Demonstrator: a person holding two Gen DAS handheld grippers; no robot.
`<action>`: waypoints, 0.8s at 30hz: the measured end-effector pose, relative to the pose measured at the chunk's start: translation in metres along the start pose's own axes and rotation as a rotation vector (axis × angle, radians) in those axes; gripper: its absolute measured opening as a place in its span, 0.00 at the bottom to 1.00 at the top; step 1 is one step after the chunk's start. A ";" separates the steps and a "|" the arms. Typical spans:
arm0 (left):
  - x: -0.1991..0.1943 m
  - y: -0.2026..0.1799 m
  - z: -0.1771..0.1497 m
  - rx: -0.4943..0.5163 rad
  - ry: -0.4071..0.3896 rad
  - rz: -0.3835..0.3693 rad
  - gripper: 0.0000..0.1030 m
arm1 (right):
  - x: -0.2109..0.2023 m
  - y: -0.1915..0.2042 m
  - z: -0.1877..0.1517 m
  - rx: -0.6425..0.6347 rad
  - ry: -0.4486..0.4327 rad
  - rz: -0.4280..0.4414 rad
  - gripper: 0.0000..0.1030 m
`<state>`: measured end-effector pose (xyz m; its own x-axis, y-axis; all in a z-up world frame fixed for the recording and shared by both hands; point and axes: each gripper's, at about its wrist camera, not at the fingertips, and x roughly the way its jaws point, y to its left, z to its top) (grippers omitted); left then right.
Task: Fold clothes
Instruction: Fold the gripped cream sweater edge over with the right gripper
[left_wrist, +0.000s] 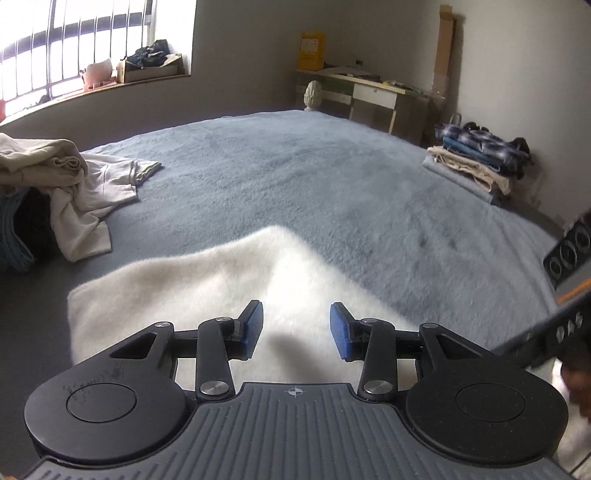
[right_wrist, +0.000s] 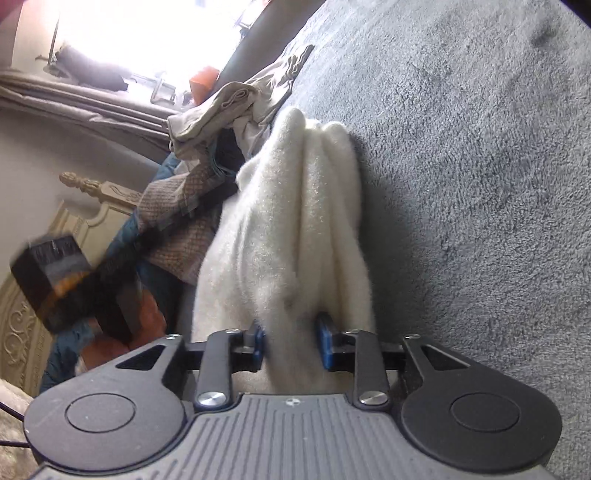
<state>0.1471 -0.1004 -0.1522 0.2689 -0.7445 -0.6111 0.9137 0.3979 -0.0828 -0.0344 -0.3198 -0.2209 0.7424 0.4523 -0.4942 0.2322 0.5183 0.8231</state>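
On the plush grey-blue bed cover (left_wrist: 332, 177), a fluffy white fleece garment (left_wrist: 207, 280) lies partly bunched. Right gripper (right_wrist: 291, 341) pinches a gathered ridge of it (lifted in pleats); left gripper (left_wrist: 296, 330) hovers above with jaws wide, holding nothing. Seemingly mid-fold: next needs the left to catch a free edge, opposite, before laying it flat.
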 end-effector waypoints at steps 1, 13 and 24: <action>-0.002 -0.001 -0.006 0.000 -0.007 0.010 0.39 | -0.001 0.001 0.002 0.004 -0.004 0.011 0.40; -0.004 0.003 -0.044 -0.125 -0.123 0.031 0.41 | 0.025 0.008 0.061 0.043 -0.080 -0.028 0.70; -0.008 0.003 -0.056 -0.137 -0.166 0.025 0.42 | 0.071 0.074 0.074 -0.259 -0.135 -0.229 0.70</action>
<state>0.1311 -0.0633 -0.1915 0.3477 -0.8073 -0.4769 0.8594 0.4778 -0.1822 0.0817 -0.3031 -0.1738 0.7699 0.2119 -0.6020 0.2485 0.7692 0.5887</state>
